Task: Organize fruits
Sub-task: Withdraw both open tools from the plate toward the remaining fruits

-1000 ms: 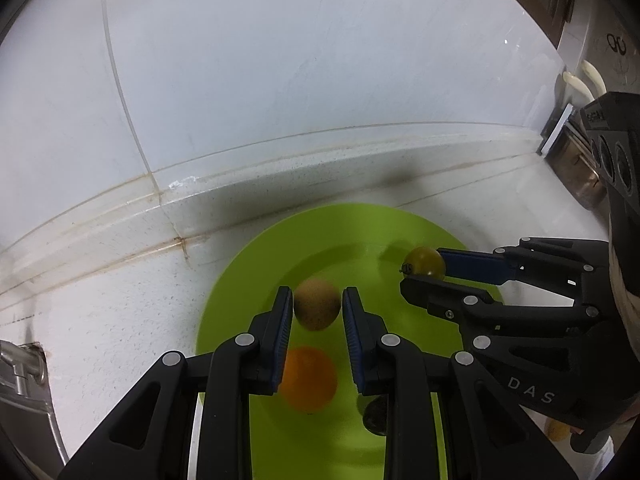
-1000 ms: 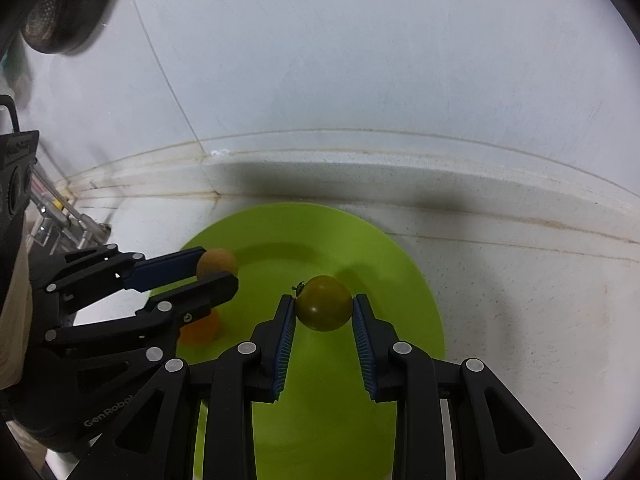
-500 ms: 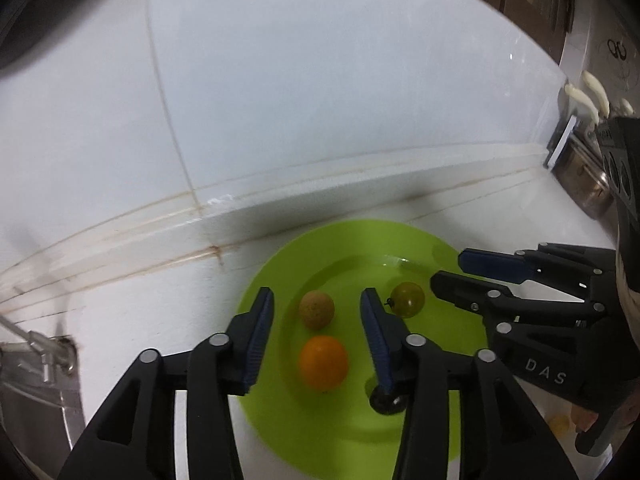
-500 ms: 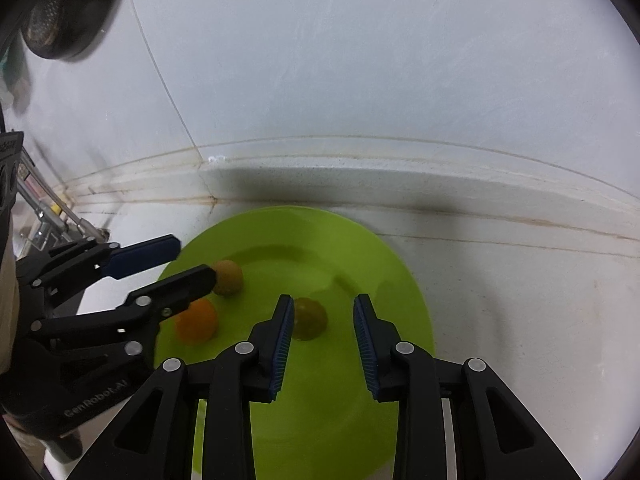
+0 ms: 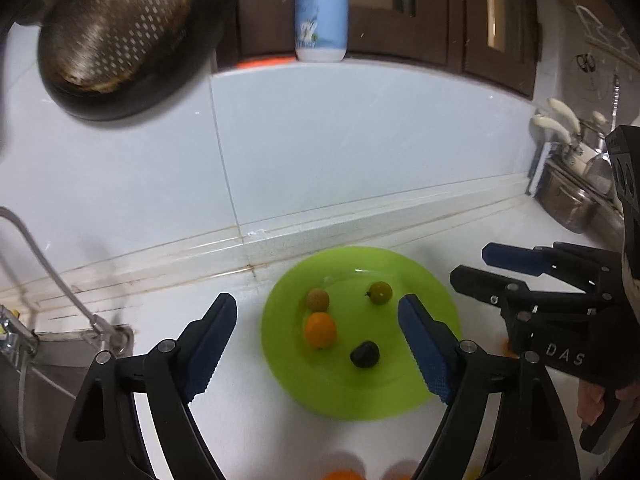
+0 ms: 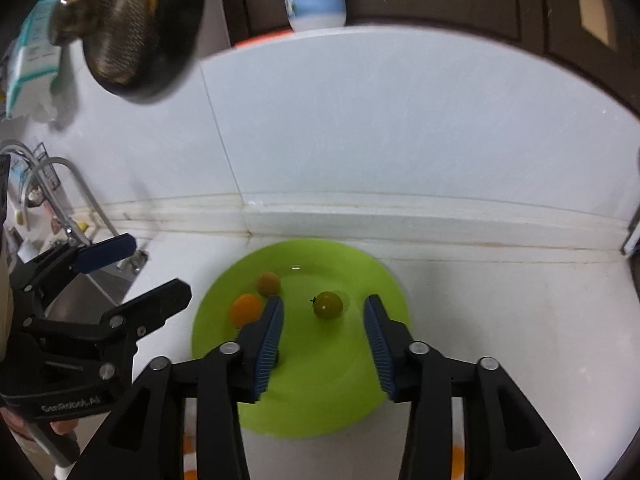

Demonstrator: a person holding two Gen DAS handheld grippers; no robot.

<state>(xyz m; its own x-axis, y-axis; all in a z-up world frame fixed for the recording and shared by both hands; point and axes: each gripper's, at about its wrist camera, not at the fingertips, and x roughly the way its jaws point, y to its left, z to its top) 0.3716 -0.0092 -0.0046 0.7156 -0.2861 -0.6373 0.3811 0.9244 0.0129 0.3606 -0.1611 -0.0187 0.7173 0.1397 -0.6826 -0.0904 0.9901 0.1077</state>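
Four fruits are sitting on the plate (image 5: 432, 280) as I am hovering above it: a tan one (image 5: 317, 299), an orange (image 5: 319, 330), a green tomato (image 5: 380, 292) and a dark one (image 5: 365, 354). My left gripper (image 5: 316, 350) and right gripper (image 6: 323, 344) are both opening, nothing between the jaws. Placing looks done; next I am likely needing the blurred orange fruit near my left view's lower edge. Only that view is showing the dark fruit, hidden behind a finger in the right.

On my right gripper (image 5: 472, 268) I read the white letters "DAS" along its black body. My left gripper (image 6: 132, 268) carried small white lettering, "GenRobot.AI". The print on the far blue bottle (image 5: 321, 8) was too blurred to read.
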